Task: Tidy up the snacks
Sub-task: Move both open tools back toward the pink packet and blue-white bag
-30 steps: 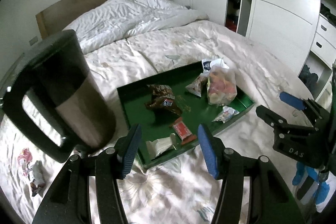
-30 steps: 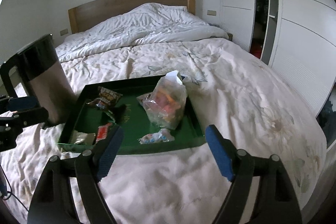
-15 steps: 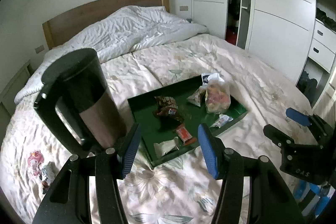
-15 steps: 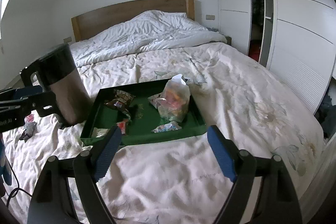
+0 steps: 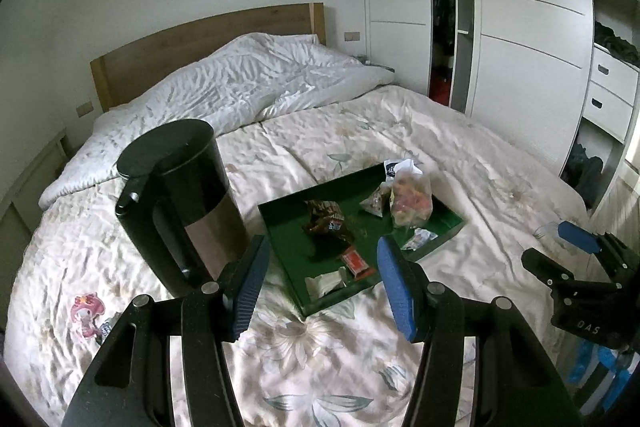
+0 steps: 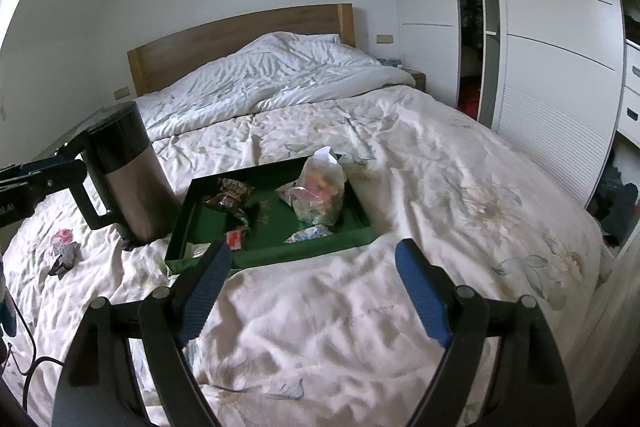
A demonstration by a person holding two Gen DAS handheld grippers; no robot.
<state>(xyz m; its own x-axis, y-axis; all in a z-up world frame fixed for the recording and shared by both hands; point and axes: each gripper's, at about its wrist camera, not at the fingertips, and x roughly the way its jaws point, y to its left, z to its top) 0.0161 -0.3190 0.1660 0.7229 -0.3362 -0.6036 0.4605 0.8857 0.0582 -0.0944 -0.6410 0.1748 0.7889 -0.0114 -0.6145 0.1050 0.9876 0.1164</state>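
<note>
Most of the snacks are already sitting in the green tray (image 6: 362, 215) on the bed (image 6: 460, 187), so the sorting looks well advanced but not finished. Inside the tray, a clear bag of colourful sweets (image 6: 320, 191) is standing toward the far right. A small clear packet (image 5: 374, 201) is lying just beside it. A crumpled brown wrapper (image 6: 230, 197) is resting at the far left. A red packet (image 6: 235, 239) and a pale folded wrapper (image 5: 324, 281) are lying at the near left corner, and a small bluish wrapper (image 6: 308, 234) is lying near the front wall.

Two items are still lying loose on the quilt, well apart from the tray, beyond the black and steel kettle (image 6: 124, 183): a pink cartoon-printed packet (image 5: 86, 313) and a dark crumpled wrapper (image 6: 64, 257). These appear to be what is left to gather.

The left gripper (image 5: 322, 281) is hanging over the near edge of the bed with its blue pads apart and nothing between them. The right gripper (image 6: 314, 287) is likewise standing spread and empty, well back from the tray.

As for writing, gold lettering is showing on the tray floor but is too small to read. The brown wrapper is carrying a printed logo that cannot be made out. The body of the right gripper, seen from the left wrist, is showing the letters "DAS".
</note>
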